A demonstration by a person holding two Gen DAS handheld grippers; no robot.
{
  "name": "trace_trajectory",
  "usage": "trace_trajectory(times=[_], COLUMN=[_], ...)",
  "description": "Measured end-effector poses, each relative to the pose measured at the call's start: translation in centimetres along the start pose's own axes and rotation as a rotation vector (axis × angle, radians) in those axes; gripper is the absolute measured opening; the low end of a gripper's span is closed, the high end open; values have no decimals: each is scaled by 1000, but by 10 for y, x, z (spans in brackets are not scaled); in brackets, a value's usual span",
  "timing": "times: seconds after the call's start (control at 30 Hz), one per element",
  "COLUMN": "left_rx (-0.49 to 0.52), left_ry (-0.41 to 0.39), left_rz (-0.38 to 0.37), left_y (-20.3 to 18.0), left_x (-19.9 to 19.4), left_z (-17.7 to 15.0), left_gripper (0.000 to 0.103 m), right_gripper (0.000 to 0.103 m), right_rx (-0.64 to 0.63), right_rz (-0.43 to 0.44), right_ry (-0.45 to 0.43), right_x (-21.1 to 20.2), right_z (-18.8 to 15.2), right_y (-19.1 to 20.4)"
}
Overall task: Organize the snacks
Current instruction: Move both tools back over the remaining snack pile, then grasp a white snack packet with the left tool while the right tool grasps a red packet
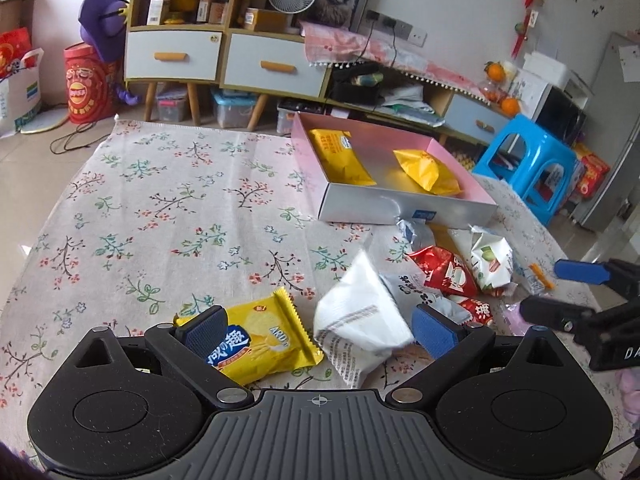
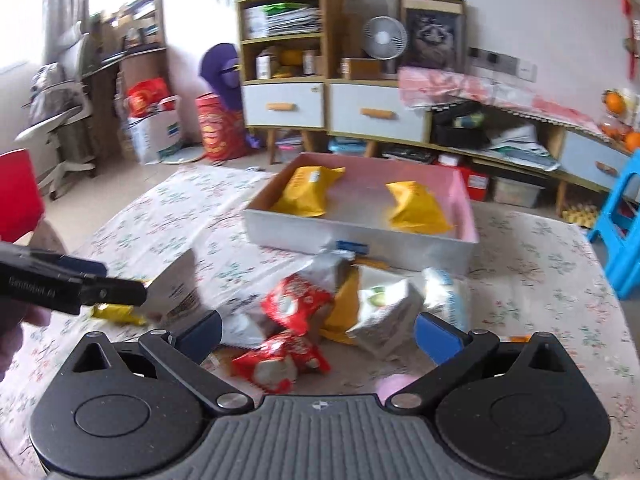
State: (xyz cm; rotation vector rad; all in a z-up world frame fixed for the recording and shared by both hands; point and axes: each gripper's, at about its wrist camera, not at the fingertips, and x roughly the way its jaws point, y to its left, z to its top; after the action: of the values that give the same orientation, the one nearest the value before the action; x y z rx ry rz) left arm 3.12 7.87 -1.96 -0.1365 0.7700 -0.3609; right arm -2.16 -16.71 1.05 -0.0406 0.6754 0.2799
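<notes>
Both tongs (image 1: 318,330) (image 2: 318,334) agape over snacks (image 2: 296,304)

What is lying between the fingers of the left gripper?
In the left wrist view, a yellow snack packet and a white snack packet lie on the floral tablecloth between the open left gripper's fingers.

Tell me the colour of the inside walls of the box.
Pink inside walls on the box; the left wrist view shows it best.
</notes>
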Motion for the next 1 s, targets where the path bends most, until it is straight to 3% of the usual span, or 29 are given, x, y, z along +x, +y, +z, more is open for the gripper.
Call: trace_trajectory(times=[0.23, 0.5, 0.6, 0.77, 0.93, 1.0], left_rx=[33, 113, 106, 90, 64, 51], left_ry=[11, 6, 9, 17, 51, 60], left_rz=[-54, -78, -71, -54, -23, -15], left_y=[-1, -18, -19, -19, -14, -12], left_x=[0, 9, 15, 26, 35, 37], left_z=[-5, -6, -6, -5, -6, -6], left_gripper=[99, 98, 97, 81, 55, 52], right_gripper=[94, 93, 89, 70, 59, 53], right_rx=[-76, -122, -133, -87, -27, -2], right_rz=[75, 82, 71, 70, 96, 108], right_ry=[39, 88, 97, 121, 152, 166], right_x=[9, 24, 30, 38, 43, 45], right_z=[-5, -13, -14, -12, -10, -11], right_y=[19, 26, 23, 12, 6, 3])
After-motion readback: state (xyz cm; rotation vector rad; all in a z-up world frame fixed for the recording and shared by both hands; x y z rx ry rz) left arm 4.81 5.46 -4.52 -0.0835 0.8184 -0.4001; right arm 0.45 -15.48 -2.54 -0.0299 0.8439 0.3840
